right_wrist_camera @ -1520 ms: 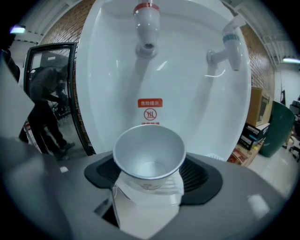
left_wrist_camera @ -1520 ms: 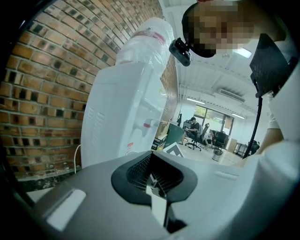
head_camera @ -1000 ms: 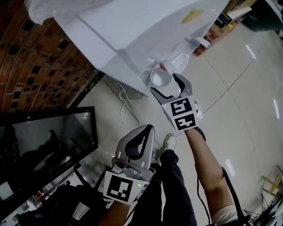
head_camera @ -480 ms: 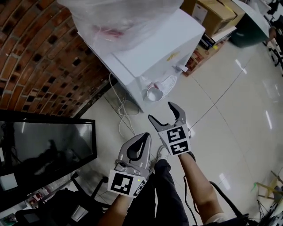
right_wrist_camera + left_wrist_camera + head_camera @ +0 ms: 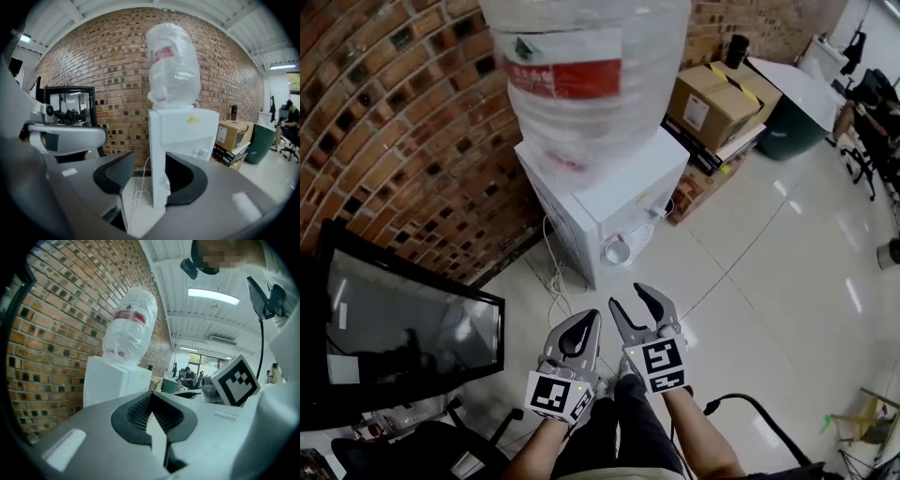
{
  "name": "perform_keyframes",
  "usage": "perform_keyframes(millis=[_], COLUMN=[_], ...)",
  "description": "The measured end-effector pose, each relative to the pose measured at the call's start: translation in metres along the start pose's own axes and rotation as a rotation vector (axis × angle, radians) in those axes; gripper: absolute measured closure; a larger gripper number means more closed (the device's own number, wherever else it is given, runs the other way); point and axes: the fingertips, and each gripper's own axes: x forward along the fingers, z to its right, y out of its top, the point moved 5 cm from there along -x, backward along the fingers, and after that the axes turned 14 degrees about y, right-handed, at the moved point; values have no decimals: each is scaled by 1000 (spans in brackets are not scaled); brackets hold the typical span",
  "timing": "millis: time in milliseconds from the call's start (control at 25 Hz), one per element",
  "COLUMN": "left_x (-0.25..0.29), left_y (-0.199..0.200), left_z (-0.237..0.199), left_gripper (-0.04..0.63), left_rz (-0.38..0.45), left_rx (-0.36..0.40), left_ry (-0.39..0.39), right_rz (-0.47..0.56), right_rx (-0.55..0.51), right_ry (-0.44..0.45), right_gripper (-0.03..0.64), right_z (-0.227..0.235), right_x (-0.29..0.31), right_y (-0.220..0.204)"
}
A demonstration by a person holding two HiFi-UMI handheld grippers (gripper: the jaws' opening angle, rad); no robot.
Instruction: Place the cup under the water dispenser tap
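Right gripper (image 5: 628,296) is empty, jaws apart but just been closing a bit, well back from the white cup (image 5: 617,250) sitting under the dispenser (image 5: 623,178) tap; looks light and tippy, so I'd pinch its sides gently.

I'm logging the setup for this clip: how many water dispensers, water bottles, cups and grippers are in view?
Water dispenser: 1
Water bottle: 1
Cup: 1
Grippers: 2, the left gripper shut, the right gripper open and empty, its jaws having just been closing partway
Total: 5
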Motion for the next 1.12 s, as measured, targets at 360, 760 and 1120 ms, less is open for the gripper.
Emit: perform_keyframes(millis=[360,760,1120], left_x=[-36,-81,-102], left_y=[61,119,138], left_z=[20,40,49], left_gripper=[604,604,604], left_rz=[85,164,198], left_rx=[0,28,27], left_ry=[-68,-121,-150], right_rz=[119,186,199], right_rx=[-65,-162,-195], right_ry=[-24,-25,-40], right_gripper=[494,572,593], right_z=[-50,-97,-124], right_x=[-57,-106,-125], right_y=[75,123,135])
